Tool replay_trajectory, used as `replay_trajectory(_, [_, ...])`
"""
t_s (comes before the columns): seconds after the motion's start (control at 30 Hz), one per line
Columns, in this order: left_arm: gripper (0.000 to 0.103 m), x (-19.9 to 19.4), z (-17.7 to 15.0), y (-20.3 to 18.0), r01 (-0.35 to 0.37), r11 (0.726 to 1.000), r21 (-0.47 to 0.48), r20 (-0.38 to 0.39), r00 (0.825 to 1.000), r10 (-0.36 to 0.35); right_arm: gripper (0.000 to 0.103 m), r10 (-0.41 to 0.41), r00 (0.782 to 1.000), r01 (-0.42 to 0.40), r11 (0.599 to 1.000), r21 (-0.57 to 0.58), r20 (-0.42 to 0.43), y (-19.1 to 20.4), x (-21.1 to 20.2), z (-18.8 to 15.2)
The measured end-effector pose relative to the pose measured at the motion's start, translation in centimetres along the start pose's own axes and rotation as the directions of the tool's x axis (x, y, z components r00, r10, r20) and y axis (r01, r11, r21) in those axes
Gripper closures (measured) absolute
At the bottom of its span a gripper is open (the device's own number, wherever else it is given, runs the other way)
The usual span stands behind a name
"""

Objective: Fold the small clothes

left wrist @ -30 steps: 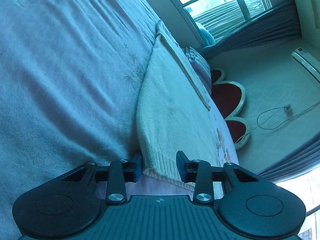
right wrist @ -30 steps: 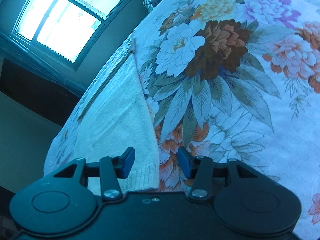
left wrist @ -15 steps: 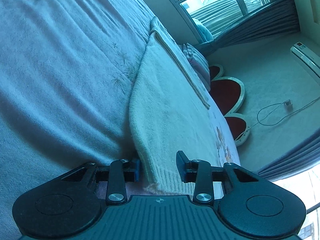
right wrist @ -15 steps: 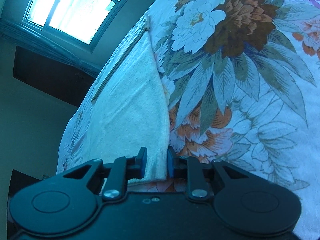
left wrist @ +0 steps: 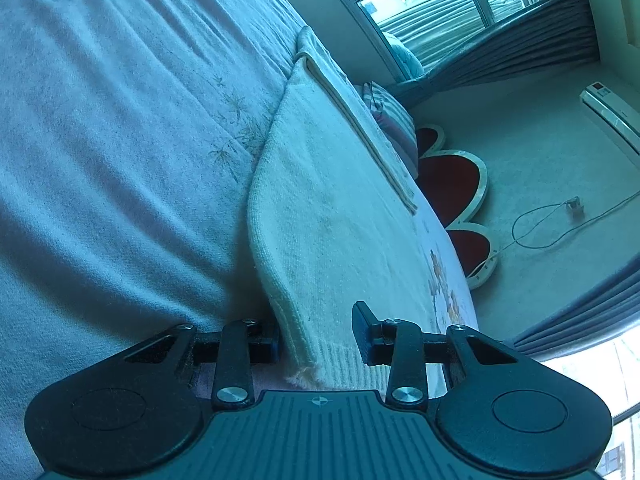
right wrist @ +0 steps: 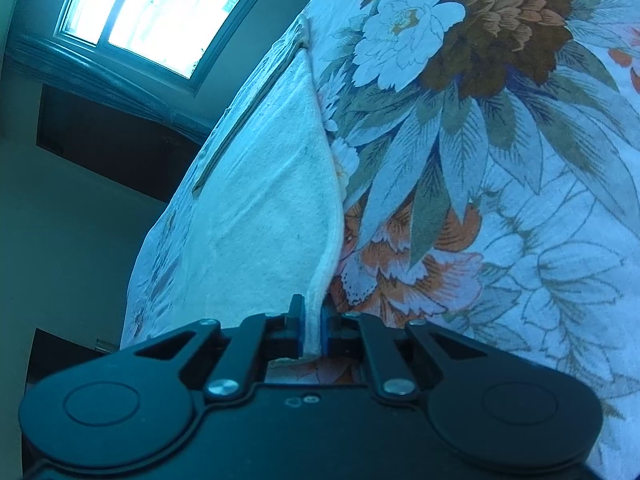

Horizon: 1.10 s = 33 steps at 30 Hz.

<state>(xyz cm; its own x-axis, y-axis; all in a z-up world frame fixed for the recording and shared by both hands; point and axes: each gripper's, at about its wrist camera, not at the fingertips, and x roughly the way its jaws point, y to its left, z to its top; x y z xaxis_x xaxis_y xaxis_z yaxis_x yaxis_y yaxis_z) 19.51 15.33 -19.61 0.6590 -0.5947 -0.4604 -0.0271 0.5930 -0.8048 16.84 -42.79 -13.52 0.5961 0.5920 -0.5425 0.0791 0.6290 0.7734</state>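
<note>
Daylight pours through a big window (right wrist: 152,20) with dark curtains (left wrist: 532,46) below it. The bed (right wrist: 540,240) wears a flowered sheet, with a pale blanket (left wrist: 100,140) on the left. A white air conditioner (left wrist: 610,114) and a loose cable (left wrist: 548,228) sit far right.

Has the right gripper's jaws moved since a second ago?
Yes. The right gripper has just been closing; its jaws now pinch the cream knit garment's edge beside the floral bedsheet.

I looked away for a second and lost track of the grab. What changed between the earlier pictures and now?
The right gripper has just been closing and now pinches the edge of the cream knit garment, lifting it slightly. The left gripper stayed partly open astride the garment's ribbed hem, not pressing it. The garment otherwise lies as before.
</note>
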Motion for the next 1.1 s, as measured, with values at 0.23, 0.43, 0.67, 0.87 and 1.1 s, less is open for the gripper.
replay_trajectory(0.23, [0.067,-0.6,-0.3,-0.3,-0.028,1.000,0.000,0.003,1.000,0.028,0.085,0.004,1.000,-0.004,1.000,-0.006,0.005,0.2,-0.3,0.3])
replay_trajectory(0.43, [0.100,0.2,-0.1,0.1,-0.085,0.996,-0.005,0.006,0.996,0.085,0.098,-0.036,0.999,0.036,0.999,-0.014,0.012,0.4,0.2,0.3])
replay_trajectory(0.67, [0.100,-0.9,-0.2,-0.3,-0.049,0.999,-0.006,0.096,0.994,0.049,0.098,-0.032,0.999,0.035,0.996,-0.083,0.043,1.4,-0.6,0.3])
replay_trajectory(0.87, [0.100,-1.0,2.6,-2.1,0.028,0.999,0.033,0.148,0.988,-0.033,0.098,-0.005,0.997,0.016,0.989,-0.145,0.071,3.1,-1.2,2.7])
replay_trajectory(1.1, [0.100,1.8,7.9,-4.9,0.083,0.995,0.063,0.187,0.978,-0.094,0.098,0.028,0.991,0.001,0.978,-0.210,0.133,6.6,0.6,8.9])
